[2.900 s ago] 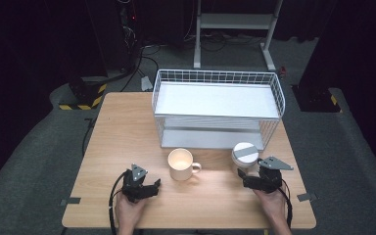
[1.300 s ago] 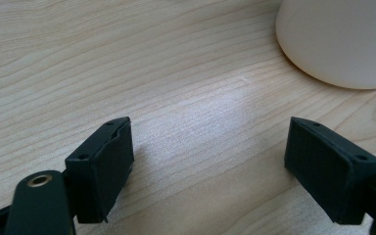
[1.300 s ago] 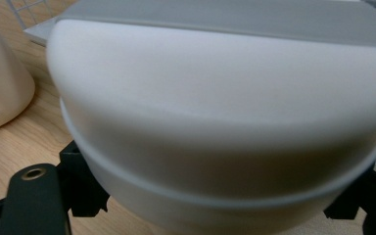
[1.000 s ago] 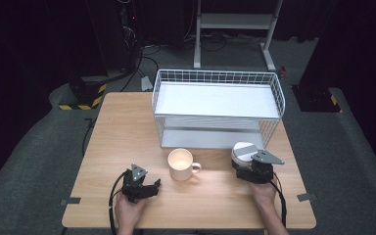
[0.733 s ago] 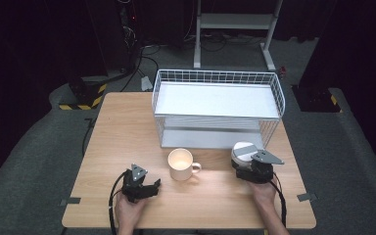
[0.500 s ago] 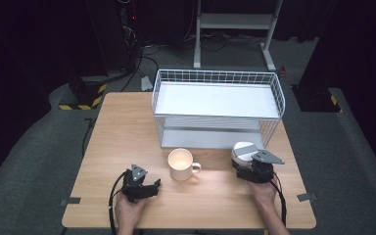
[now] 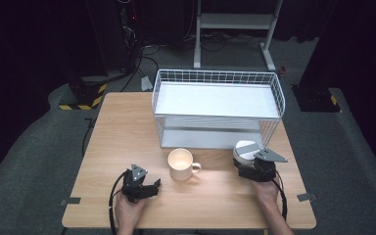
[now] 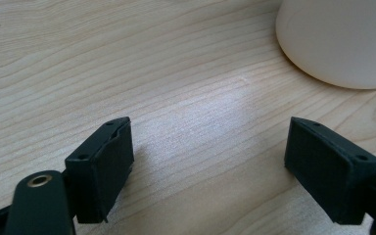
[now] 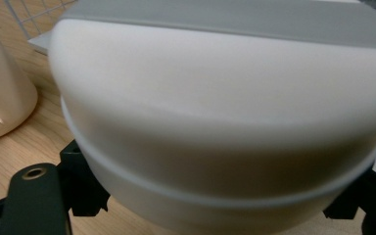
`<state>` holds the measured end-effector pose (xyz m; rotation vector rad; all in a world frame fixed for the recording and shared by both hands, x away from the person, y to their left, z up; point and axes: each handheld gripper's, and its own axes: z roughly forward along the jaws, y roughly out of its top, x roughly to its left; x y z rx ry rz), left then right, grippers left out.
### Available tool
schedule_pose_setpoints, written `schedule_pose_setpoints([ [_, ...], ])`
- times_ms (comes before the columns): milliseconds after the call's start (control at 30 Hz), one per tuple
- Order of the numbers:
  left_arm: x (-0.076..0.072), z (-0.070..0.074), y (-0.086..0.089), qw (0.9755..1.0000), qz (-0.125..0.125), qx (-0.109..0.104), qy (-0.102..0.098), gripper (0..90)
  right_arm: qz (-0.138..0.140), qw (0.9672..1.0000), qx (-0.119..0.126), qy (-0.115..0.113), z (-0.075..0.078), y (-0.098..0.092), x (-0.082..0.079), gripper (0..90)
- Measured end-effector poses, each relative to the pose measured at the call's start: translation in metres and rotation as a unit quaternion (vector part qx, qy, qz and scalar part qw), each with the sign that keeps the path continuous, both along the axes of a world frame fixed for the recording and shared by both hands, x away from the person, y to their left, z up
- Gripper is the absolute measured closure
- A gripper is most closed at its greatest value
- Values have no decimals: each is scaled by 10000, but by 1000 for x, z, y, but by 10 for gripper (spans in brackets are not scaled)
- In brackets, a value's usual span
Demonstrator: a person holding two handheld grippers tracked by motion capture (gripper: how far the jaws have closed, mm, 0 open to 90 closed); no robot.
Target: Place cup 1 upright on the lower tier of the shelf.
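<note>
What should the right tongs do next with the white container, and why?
Probably lift it a little. The right tongs look closed around the container, which stands on the table just in front of the wire rack, so it likely must rise before it can go in.

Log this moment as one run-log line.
right gripper: jaws around white lidded container | left gripper: jaws open, nothing between, resting on table | mug: upright, between grippers | wire rack: behind

Cream mug (image 7: pixel 181 164) on a pale wood-grain table (image 7: pixel 122 137). White wire rack (image 7: pixel 218 105). White container (image 9: pixel 215 132) with grey lid. Black grippers (image 7: pixel 139 188). Dark grey floor.
</note>
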<state>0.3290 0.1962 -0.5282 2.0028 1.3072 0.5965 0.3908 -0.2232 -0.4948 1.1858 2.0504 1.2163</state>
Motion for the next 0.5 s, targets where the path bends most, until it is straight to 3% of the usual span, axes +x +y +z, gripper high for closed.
schedule_pose_setpoints([
  [500,-1,0,-1,10000,-67,12,-30,206,185,9998,123,-18,21,7,15,182],
])
